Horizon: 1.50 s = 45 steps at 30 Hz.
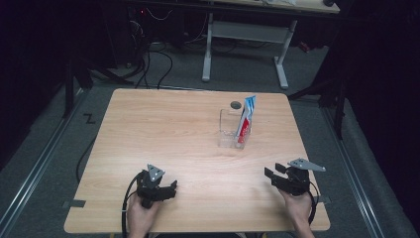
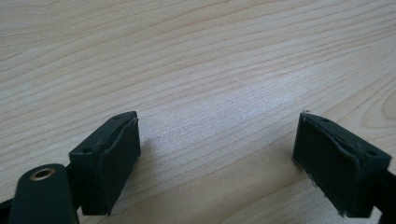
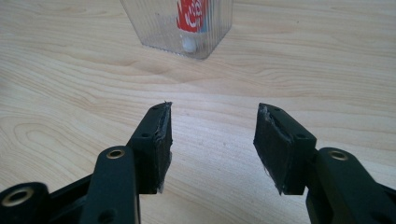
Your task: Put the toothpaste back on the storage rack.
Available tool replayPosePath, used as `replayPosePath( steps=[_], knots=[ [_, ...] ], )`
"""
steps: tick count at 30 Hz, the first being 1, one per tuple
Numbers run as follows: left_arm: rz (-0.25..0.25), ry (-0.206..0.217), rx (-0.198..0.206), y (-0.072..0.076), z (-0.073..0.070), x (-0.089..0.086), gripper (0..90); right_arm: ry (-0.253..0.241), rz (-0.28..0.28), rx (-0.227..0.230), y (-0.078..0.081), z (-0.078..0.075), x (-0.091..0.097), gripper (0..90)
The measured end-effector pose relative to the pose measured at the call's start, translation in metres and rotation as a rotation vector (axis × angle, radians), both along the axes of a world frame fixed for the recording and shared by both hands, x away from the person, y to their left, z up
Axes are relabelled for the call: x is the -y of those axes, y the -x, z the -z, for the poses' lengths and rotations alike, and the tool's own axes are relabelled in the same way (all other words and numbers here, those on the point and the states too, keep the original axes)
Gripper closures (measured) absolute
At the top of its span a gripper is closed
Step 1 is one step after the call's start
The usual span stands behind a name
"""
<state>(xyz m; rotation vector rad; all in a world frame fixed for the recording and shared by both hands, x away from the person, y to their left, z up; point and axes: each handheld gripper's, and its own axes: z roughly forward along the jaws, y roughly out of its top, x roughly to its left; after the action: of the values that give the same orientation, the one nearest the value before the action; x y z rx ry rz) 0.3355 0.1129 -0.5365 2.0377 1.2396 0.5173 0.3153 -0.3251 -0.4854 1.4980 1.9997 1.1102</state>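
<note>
Toothpaste tube (image 1: 246, 119), red, white and blue, stands inside a clear ribbed plastic holder (image 1: 229, 130) on the far right part of the wooden tabletop (image 1: 168, 134). Its long axis runs nearly upright, leaning slightly; the white cap end points down to the holder's floor, the flat blue crimped end points up and rises above the rim. A small dark round disc (image 1: 236, 104) lies just behind the holder. Left gripper (image 1: 171, 187), near the front edge, jaws spread wide over bare wood, nothing between them. Right gripper (image 1: 273, 171), near the front right, well apart from the holder and aimed towards it, jaws parted and empty.
</note>
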Motion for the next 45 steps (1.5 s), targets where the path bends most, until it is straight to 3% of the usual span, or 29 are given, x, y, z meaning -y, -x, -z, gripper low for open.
replayPosePath(
  steps=[25, 33, 39, 42, 45],
  knots=[
    [0.000, 0.000, 0.000, 0.000, 0.000, 0.000, 15.1, 0.057, 0.002, -0.088, -0.013, 0.037, -0.014, 45.6],
    [0.000, 0.000, 0.000, 0.000, 0.000, 0.000, 15.1, 0.077, 0.005, -0.083, -0.014, 0.042, -0.018, 44.9],
    [0.000, 0.000, 0.000, 0.000, 0.000, 0.000, 15.1, 0.121, -0.003, -0.054, -0.013, 0.044, -0.023, 43.4],
    [0.000, 0.000, 0.000, 0.000, 0.000, 0.000, 15.1, 0.179, -0.013, -0.038, -0.012, 0.045, -0.028, 41.5],
    [0.000, 0.000, 0.000, 0.000, 0.000, 0.000, 15.1, 0.178, -0.022, -0.039, -0.012, 0.045, -0.029, 40.4]
  ],
)
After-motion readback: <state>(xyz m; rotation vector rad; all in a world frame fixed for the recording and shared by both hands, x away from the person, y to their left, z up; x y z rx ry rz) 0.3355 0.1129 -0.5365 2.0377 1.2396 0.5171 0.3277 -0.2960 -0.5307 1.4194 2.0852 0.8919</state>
